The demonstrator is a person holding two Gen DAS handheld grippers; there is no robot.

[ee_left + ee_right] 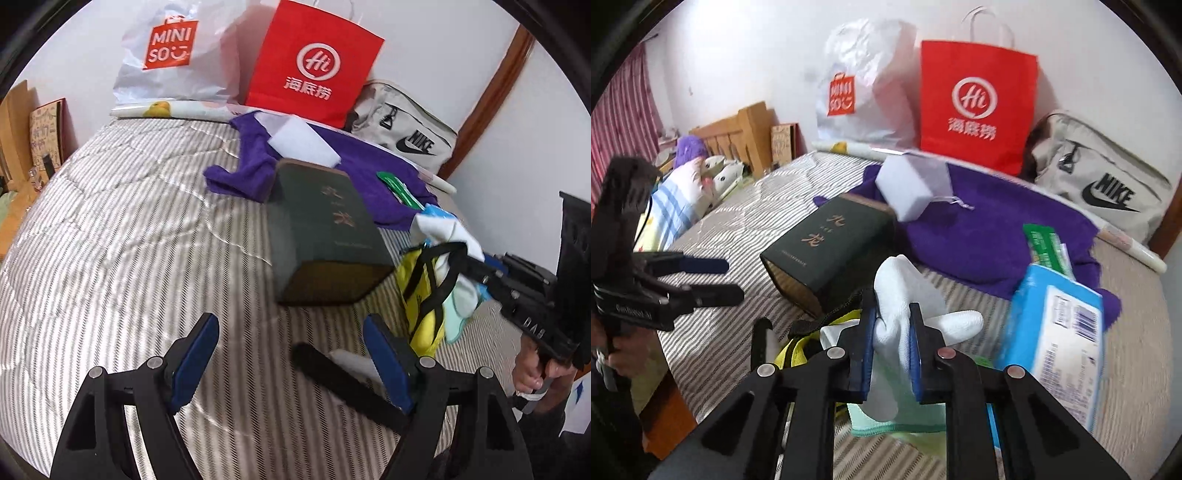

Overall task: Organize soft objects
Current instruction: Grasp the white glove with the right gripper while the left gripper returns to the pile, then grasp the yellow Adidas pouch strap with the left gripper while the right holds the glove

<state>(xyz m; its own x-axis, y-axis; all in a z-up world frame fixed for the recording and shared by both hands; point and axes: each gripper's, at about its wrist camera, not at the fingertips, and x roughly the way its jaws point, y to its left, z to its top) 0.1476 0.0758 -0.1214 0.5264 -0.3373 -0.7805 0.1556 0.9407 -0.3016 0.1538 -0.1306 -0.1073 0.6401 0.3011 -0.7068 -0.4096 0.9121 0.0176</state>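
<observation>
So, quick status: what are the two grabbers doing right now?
Right gripper shut on white glove. Left gripper open, empty, above bed. Green box lies just ahead.

The room is a bedroom with plain white walls (pixel 746 55). A bed (pixel 110 229) with a grey-and-white striped quilted cover fills the floor of both views. A light wooden headboard (pixel 738 129) stands at 10 o'clock in the right wrist view, with a red striped curtain (pixel 624 110) at 9 o'clock. Brown wooden door trim (pixel 491 96) rises at 2 o'clock in the left wrist view. Lighting is even daylight.
</observation>
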